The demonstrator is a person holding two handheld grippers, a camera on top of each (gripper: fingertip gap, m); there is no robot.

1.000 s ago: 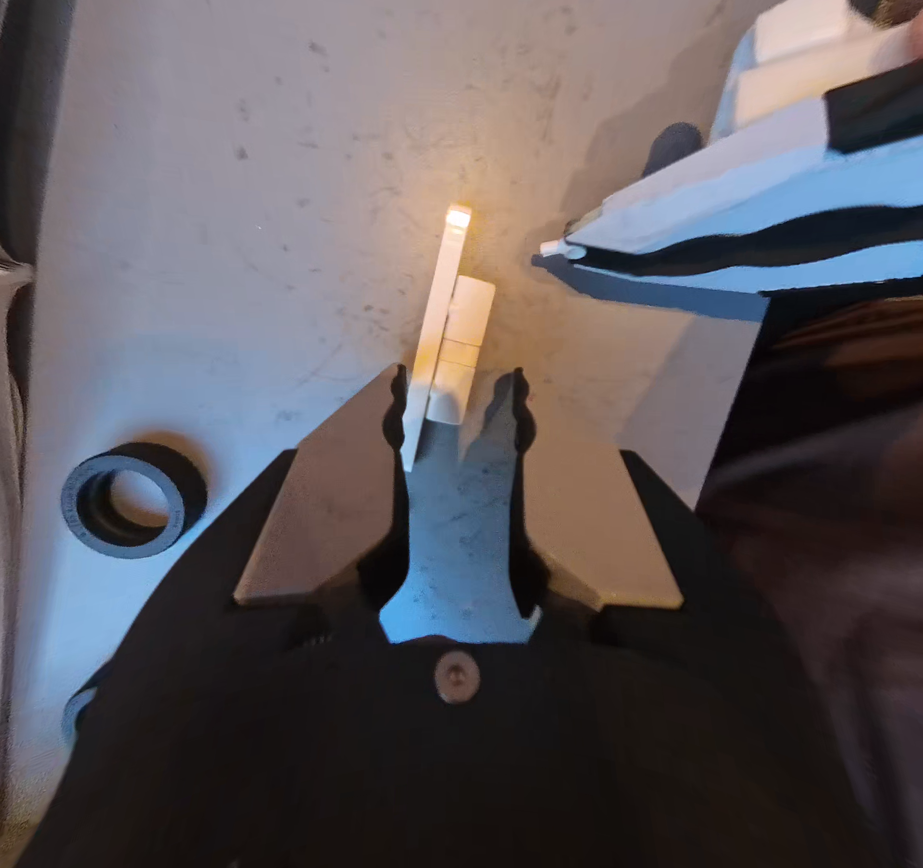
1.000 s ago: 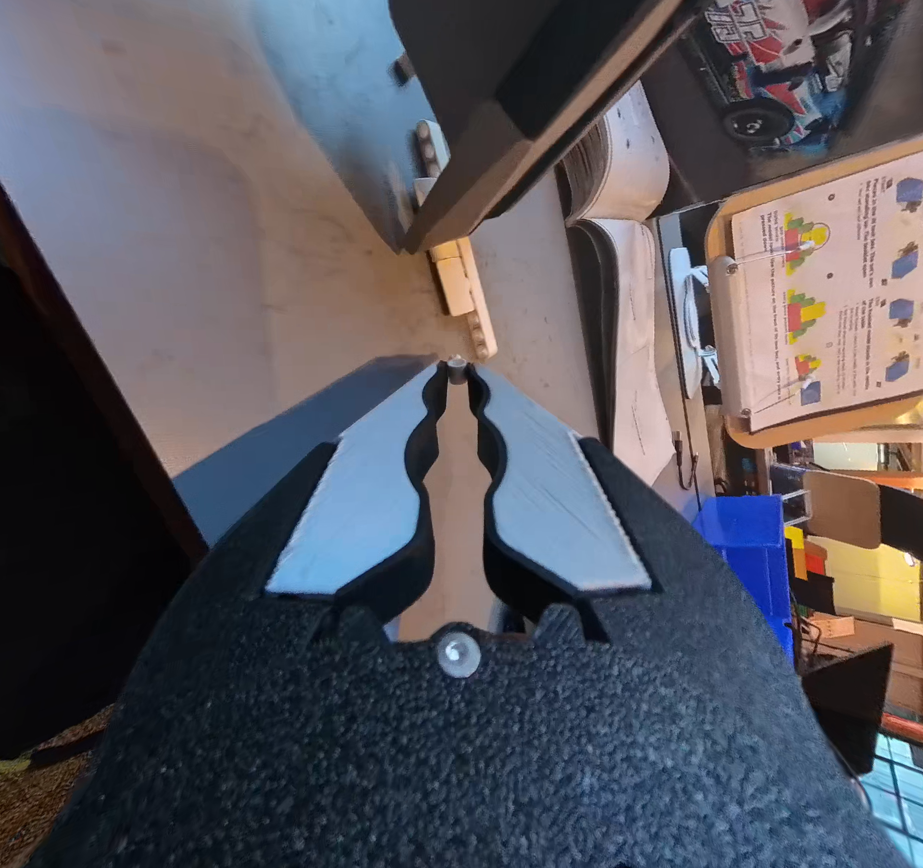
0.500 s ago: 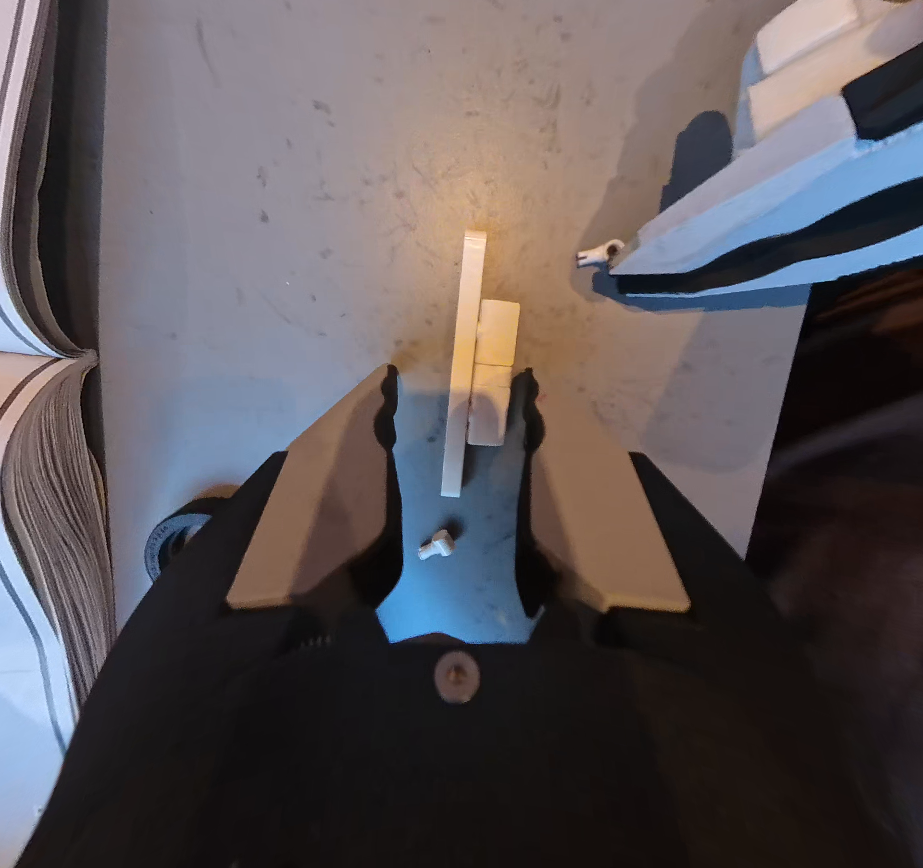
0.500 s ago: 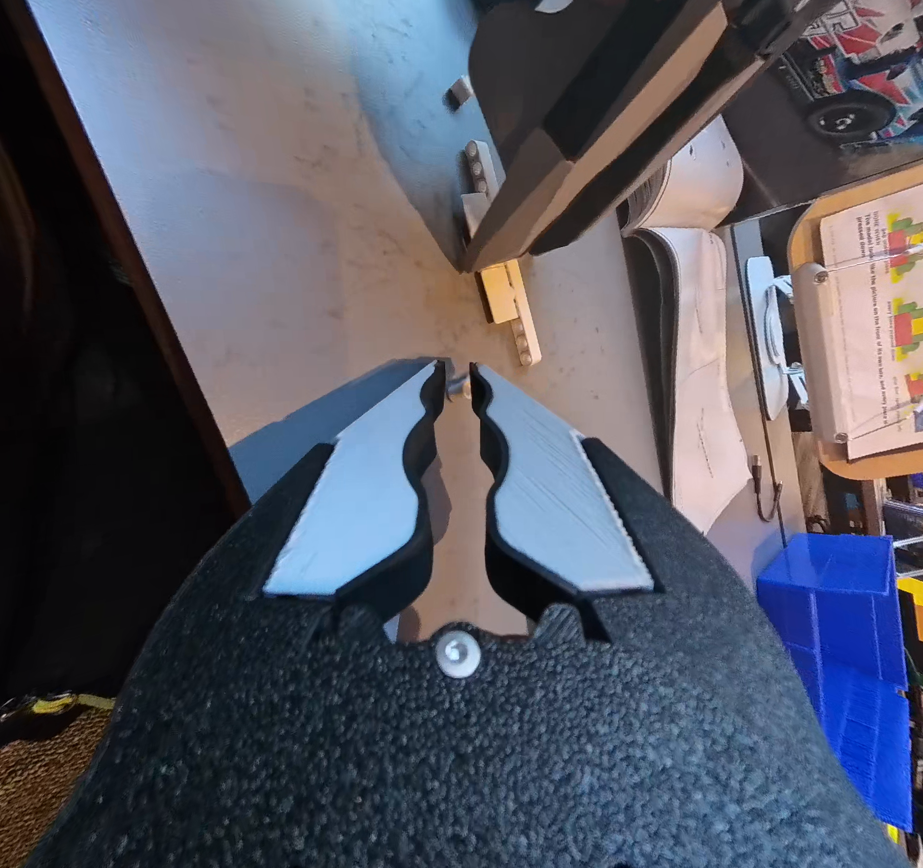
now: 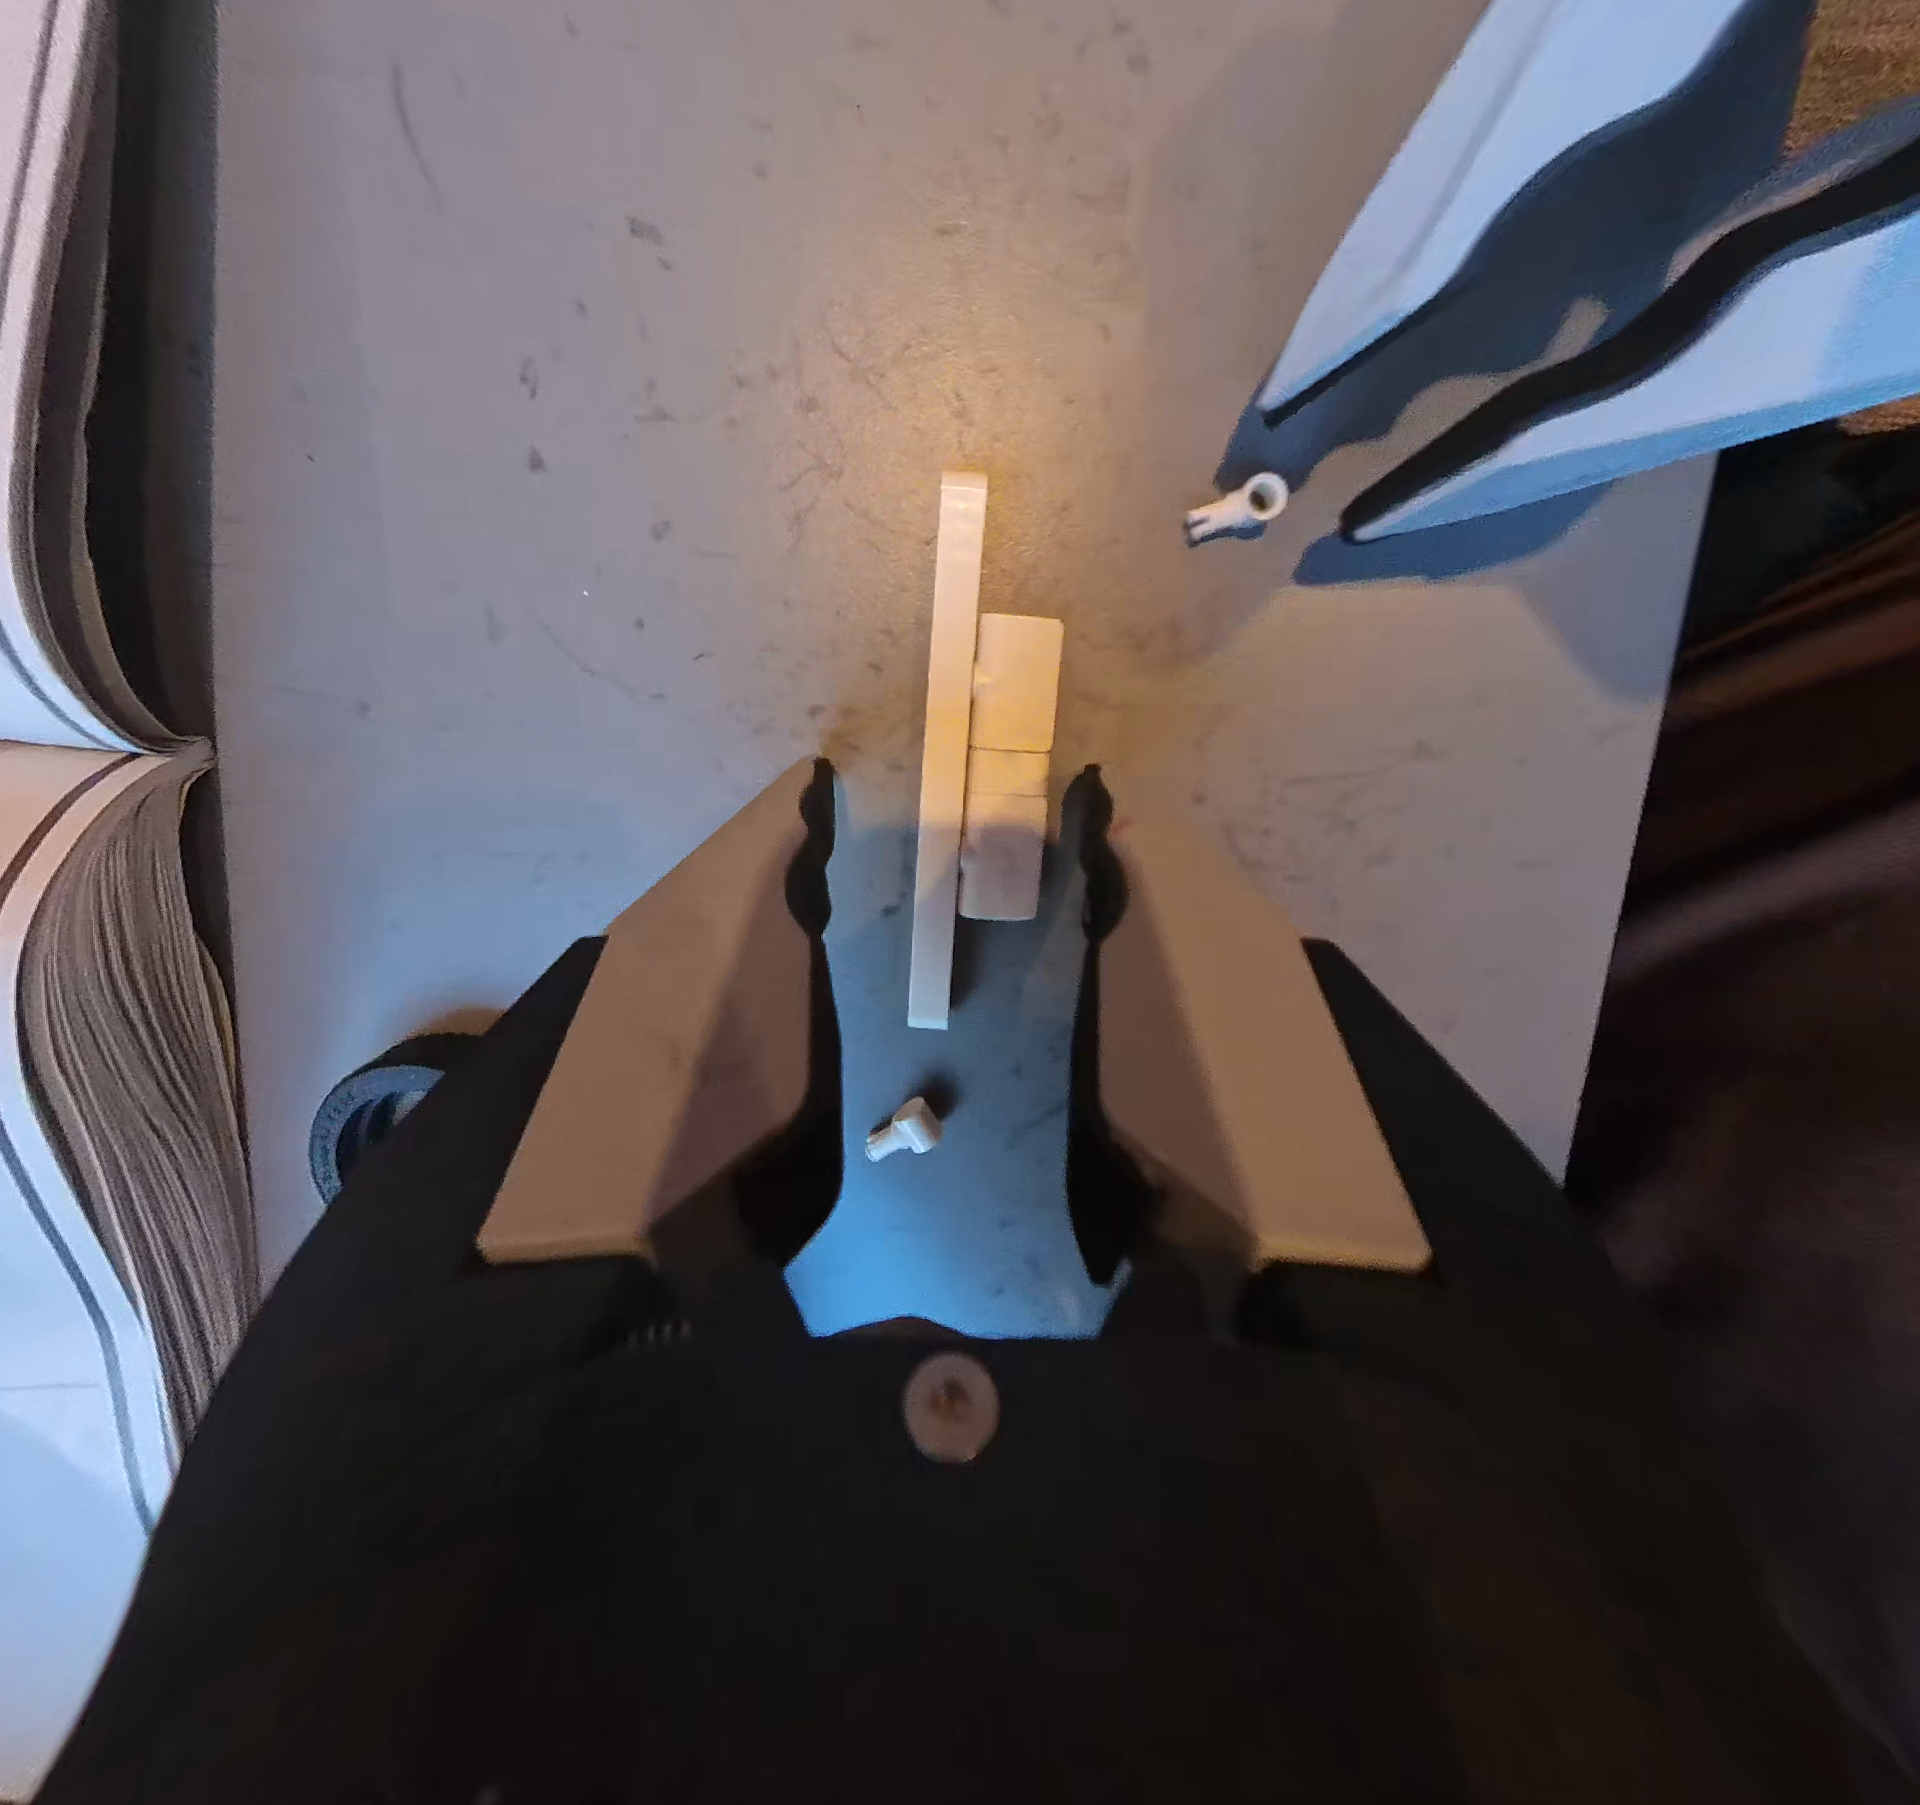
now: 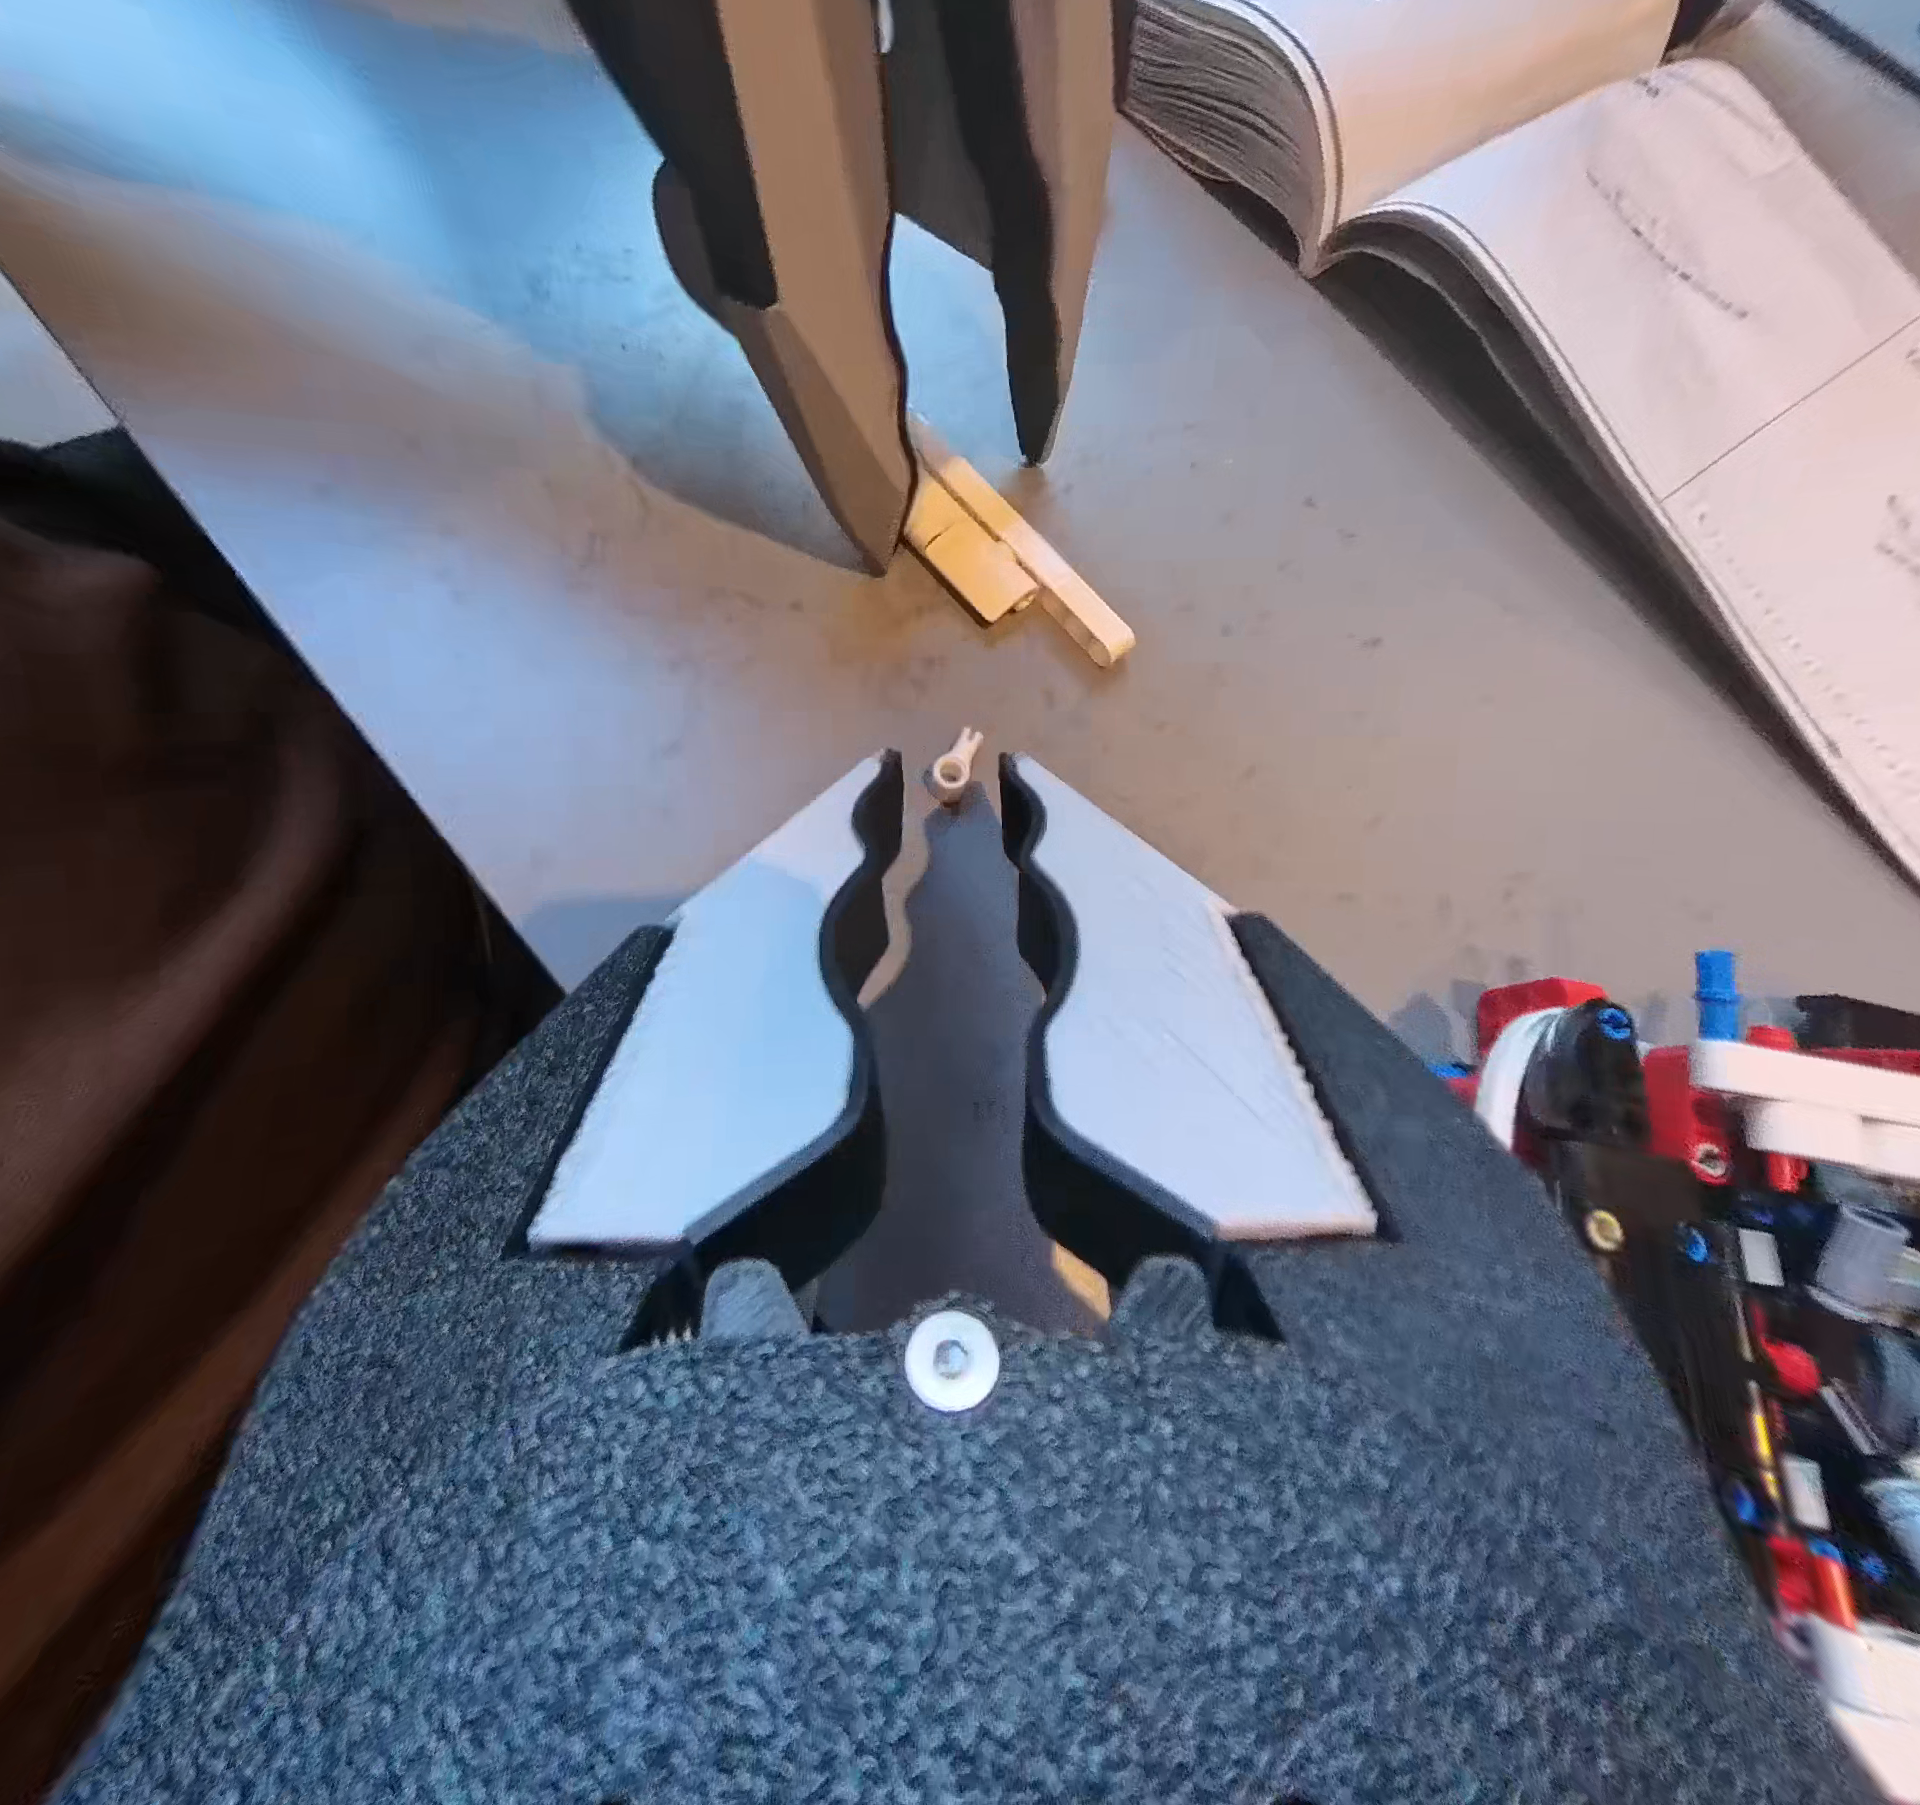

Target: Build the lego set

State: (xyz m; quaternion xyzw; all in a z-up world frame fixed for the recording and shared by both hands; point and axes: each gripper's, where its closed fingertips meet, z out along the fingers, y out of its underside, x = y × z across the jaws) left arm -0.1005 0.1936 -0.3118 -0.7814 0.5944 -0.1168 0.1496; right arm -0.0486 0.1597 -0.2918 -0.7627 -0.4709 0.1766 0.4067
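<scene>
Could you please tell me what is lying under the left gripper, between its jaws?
Under the open left gripper lie the near end of the white brick assembly and a tiny white peg on the table. The gripper body hides anything nearer.

Hobby desk, scuffed tabletop (image 5: 623, 405), open instruction book (image 6: 1558, 228)

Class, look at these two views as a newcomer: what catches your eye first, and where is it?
A pale brick assembly lies mid-table in a warm patch of light, straddled by the open left gripper. A tiny connector lies on the table at the open right gripper tips. An open manual lies beyond.
</scene>
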